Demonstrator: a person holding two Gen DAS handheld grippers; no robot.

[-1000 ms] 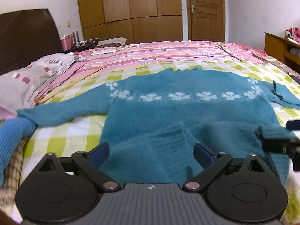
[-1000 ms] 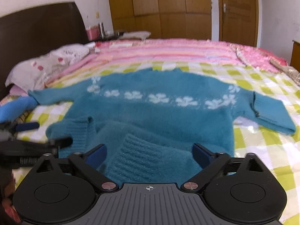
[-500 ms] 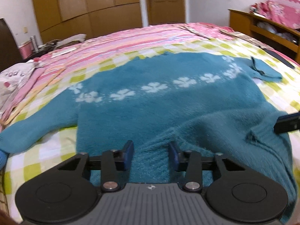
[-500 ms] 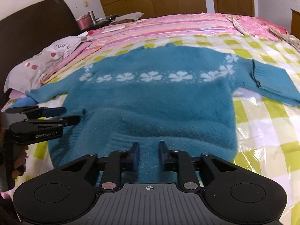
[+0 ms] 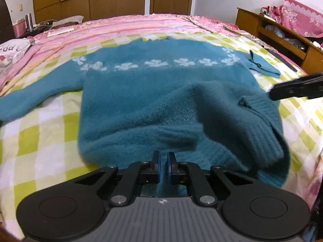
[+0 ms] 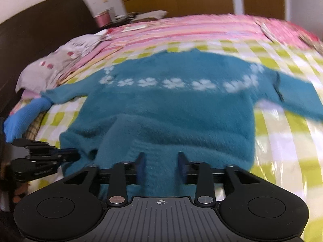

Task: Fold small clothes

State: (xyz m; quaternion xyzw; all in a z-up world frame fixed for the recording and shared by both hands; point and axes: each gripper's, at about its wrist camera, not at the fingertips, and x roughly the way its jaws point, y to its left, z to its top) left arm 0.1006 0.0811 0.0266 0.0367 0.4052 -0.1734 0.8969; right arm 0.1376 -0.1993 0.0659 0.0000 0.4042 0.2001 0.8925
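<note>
A teal knitted sweater (image 5: pixel 161 92) with a row of white flowers lies spread on the bed, sleeves out to both sides. My left gripper (image 5: pixel 163 161) is shut on its near hem, with teal knit pinched between the pads. In the right wrist view the same sweater (image 6: pixel 171 111) has its lower part rucked up into a fold. My right gripper (image 6: pixel 161 162) has its jaws opening, and a ridge of the hem lies between the parted pads. Each gripper shows in the other's view: the right gripper (image 5: pixel 296 88) at the sweater's right side, the left gripper (image 6: pixel 50 155) at its left corner.
The sweater lies on a green-and-white checked sheet (image 5: pixel 40 137), with pink striped bedding behind it. A pillow (image 6: pixel 60 60) and a light blue garment (image 6: pixel 26 113) lie at the left by the dark headboard (image 6: pixel 40 26). A wooden shelf unit (image 5: pixel 282 36) stands to the right.
Both grippers went from wide open to closed on the near hem. The left stayed shut; the right has parted again. The hem on the right side has bunched up into a fold.
</note>
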